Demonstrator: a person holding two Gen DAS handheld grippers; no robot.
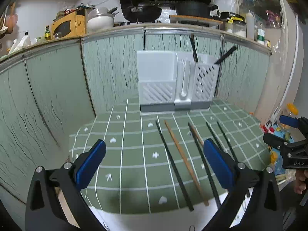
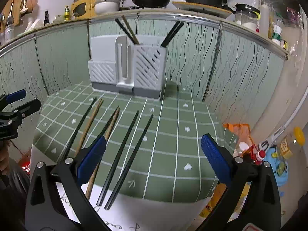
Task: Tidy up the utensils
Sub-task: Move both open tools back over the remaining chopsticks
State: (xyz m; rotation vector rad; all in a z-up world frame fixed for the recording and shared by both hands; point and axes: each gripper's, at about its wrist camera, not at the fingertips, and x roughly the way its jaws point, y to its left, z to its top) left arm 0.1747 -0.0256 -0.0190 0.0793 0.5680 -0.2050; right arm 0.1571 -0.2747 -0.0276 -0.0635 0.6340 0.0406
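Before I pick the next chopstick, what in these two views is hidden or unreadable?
- Left wrist view: the left gripper's right finger covers part of the brown and black chopstick pair.
- Right wrist view: the right gripper's left finger hides the middle of that pair.
- Both views: the holder's wall hides the lower ends of the chopsticks inside.
- Right wrist view: handwriting on the white paper is cut off.
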